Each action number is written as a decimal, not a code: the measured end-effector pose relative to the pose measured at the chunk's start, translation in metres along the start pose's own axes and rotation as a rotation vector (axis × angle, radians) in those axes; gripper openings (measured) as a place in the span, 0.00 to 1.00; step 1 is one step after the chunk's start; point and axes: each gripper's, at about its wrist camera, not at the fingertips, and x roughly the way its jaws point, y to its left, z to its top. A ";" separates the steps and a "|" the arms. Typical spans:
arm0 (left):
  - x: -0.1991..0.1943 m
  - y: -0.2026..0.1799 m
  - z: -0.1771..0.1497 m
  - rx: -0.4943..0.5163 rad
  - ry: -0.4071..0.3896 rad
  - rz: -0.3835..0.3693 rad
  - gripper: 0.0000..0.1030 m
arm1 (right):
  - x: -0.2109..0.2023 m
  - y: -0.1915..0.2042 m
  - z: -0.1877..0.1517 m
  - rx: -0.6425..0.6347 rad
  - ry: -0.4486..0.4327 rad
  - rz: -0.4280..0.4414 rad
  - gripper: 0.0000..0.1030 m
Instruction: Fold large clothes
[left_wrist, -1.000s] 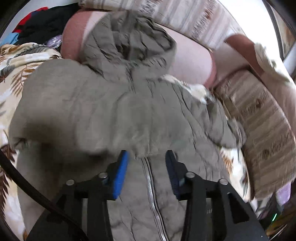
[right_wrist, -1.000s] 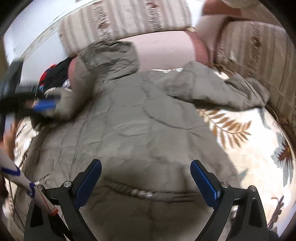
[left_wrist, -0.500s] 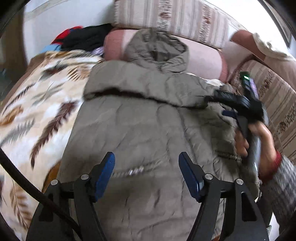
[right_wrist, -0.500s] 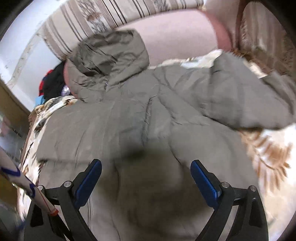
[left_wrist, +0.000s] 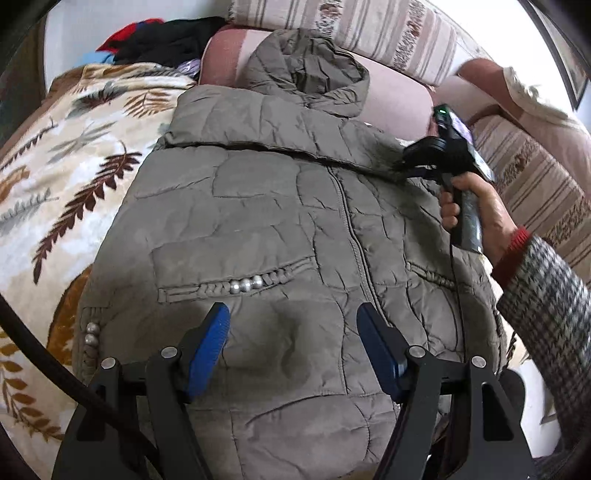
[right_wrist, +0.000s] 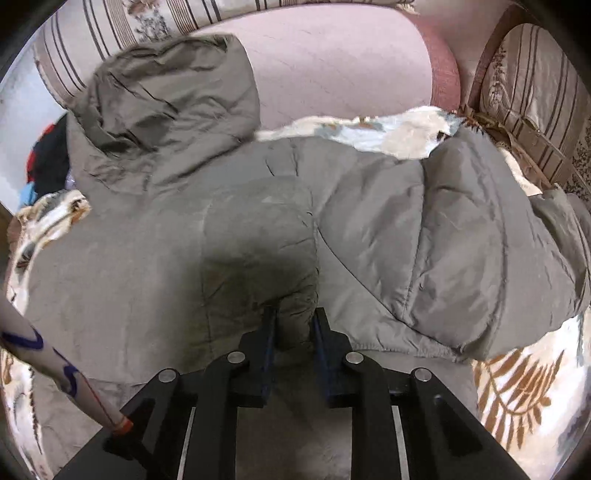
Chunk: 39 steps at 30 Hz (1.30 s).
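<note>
Where right gripper (right_wrist: 293, 332) bites, jacket (left_wrist: 280, 229) fold hides blue pads; jaws narrow, pinching bunched sleeve fabric. Jacket lies front-up on leaf-print blanket (left_wrist: 62, 177), hood (left_wrist: 306, 70) against pink cushion (right_wrist: 332, 62); its hem cut off behind left gripper (left_wrist: 293, 347), jaws wide, hovering over fabric. Right sleeve (right_wrist: 461, 254) folded inward. Clothes pile (left_wrist: 159, 40) far left, partly hidden.

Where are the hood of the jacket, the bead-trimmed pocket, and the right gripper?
hood (left_wrist: 306, 62), left wrist view, on its quilted back.
bead-trimmed pocket (left_wrist: 245, 284), left wrist view, on the silver beads.
right gripper (right_wrist: 293, 332), right wrist view, between fingertips pinching jacket fabric.
</note>
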 end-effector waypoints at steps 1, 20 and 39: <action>-0.001 -0.003 0.000 0.007 -0.001 0.007 0.68 | 0.005 0.001 0.001 -0.008 0.008 -0.005 0.24; -0.030 -0.084 -0.018 0.195 -0.029 0.078 0.68 | -0.120 -0.286 -0.083 0.357 -0.203 -0.114 0.70; 0.017 -0.102 -0.006 0.196 0.094 0.157 0.68 | -0.045 -0.399 -0.010 0.538 -0.179 -0.147 0.20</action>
